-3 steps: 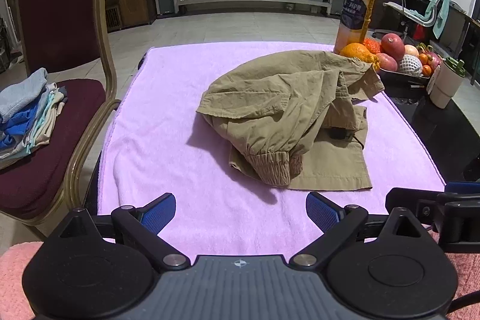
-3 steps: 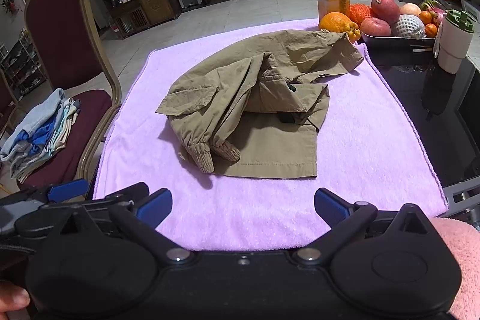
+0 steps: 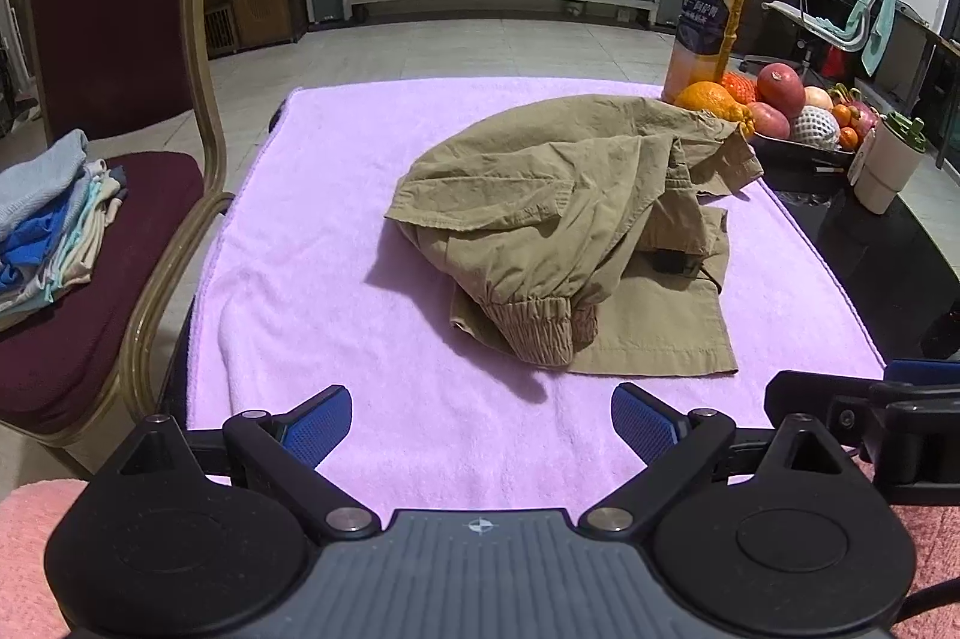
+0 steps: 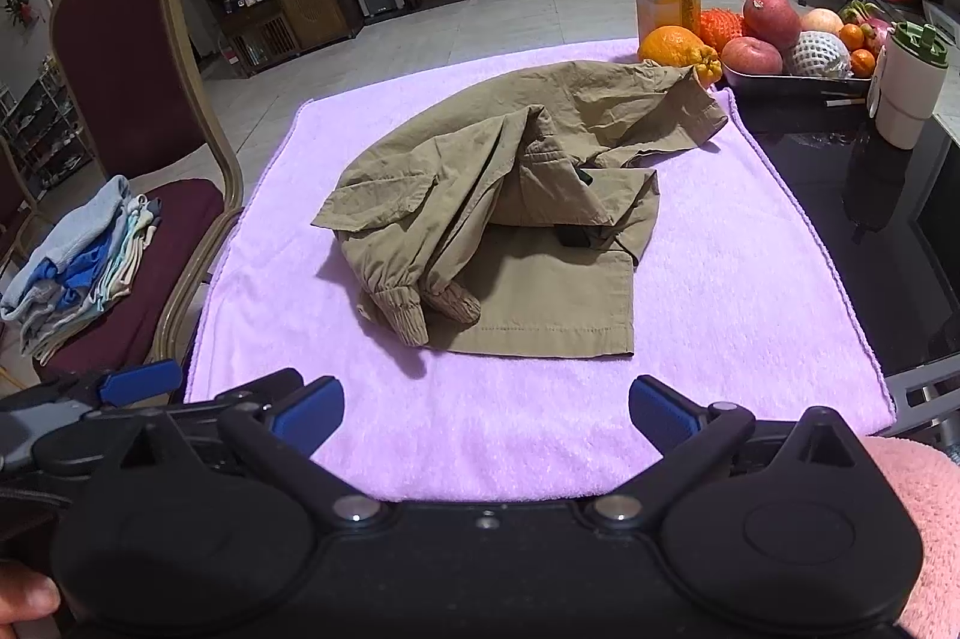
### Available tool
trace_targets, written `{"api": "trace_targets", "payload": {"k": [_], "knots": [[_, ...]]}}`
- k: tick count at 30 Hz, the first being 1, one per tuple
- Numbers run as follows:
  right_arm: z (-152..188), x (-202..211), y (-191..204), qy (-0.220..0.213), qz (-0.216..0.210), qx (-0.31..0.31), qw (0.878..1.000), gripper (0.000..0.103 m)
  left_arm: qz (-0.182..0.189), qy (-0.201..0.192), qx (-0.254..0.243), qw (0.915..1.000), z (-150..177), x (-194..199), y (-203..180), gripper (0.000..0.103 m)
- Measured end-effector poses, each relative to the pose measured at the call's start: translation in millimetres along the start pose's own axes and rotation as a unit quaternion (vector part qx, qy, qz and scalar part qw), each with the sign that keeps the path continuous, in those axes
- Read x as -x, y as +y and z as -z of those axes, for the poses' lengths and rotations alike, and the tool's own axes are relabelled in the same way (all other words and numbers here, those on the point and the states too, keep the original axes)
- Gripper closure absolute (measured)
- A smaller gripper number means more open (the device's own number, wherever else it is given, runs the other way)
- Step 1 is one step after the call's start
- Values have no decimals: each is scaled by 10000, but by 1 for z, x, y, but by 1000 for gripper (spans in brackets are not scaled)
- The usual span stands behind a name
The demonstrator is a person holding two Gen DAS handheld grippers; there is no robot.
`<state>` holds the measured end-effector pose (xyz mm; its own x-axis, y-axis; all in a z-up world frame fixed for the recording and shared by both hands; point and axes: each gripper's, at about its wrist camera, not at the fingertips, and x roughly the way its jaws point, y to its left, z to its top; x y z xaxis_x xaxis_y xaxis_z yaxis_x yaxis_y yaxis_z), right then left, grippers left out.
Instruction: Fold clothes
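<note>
Left wrist view looks down over a dark table [image 3: 900, 267] spread with a lilac towel [image 3: 336, 231] that covers most of it from the near edge to the far one. Beside the table's left edge stands a maroon chair [image 3: 114, 33] with a gilt frame, and on its seat sits a stack of folded clothes [image 3: 48, 225]. The khaki jacket [image 3: 576, 219] lies crumpled in a heap on the middle of the towel, reaching toward its far right corner, one elastic cuff [image 3: 534, 327] curled at the near side. At the far right corner a juice bottle [image 3: 708, 15] stands by a tray of fruit [image 3: 798, 105]. The left gripper [image 3: 480, 426] and the right gripper [image 4: 486, 414] hang over the towel's near edge, jaws spread wide, gripping nothing, apart from the jacket.
</note>
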<state>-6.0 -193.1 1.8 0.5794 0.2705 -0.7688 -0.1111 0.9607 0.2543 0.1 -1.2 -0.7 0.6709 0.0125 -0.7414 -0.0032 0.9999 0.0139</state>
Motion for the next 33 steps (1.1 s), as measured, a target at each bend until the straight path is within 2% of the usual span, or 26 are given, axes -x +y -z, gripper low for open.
{"api": "trace_targets", "payload": {"k": [33], "knots": [[0, -1, 2, 46, 7, 51, 10000, 0, 23, 100, 91, 9999, 0, -3, 4, 7]]}}
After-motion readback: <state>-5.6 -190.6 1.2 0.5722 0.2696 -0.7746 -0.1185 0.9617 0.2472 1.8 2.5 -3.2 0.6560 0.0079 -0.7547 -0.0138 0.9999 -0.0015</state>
